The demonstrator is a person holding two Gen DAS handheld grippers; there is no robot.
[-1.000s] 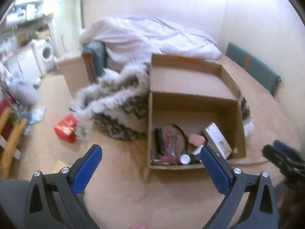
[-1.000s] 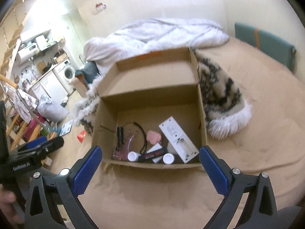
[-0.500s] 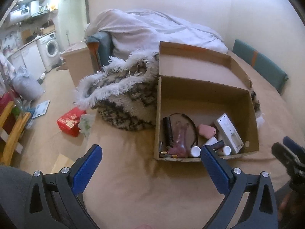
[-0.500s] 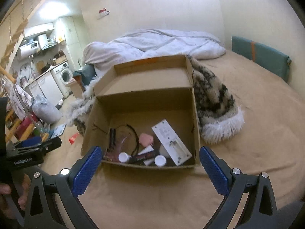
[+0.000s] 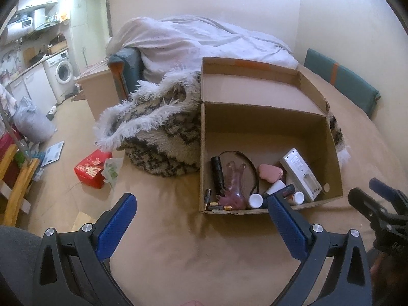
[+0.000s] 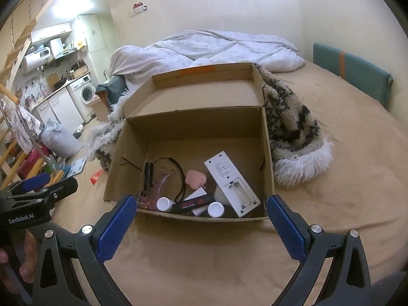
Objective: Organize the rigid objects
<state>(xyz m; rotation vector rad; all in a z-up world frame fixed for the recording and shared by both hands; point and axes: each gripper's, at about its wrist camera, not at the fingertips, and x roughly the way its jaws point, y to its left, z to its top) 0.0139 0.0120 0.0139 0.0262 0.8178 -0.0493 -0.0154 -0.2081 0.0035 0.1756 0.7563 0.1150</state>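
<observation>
An open cardboard box (image 5: 265, 119) (image 6: 193, 125) sits on the tan bed cover. Inside lie a white remote (image 5: 299, 174) (image 6: 230, 179), a pink heart-shaped item (image 5: 270, 172) (image 6: 195, 178), a black flashlight (image 5: 216, 169) (image 6: 148, 173), a translucent pink comb-like piece (image 5: 233, 188), a black band, batteries (image 5: 216, 206), white-capped tubes (image 6: 215, 209) and a black bar (image 6: 193, 202). My left gripper (image 5: 201, 210) is open and empty, held in front of the box. My right gripper (image 6: 201, 211) is open and empty at the box's near wall.
A shaggy black-and-white fur blanket (image 5: 158, 130) (image 6: 290, 127) lies behind and beside the box. A white duvet (image 5: 204, 40) is piled at the back. A teal cushion (image 6: 352, 74) lines the right wall. A red packet (image 5: 91, 169) lies on the floor left.
Both grippers have drawn back and risen from the box, so it sits farther away and smaller in view. Both stay open and empty.
</observation>
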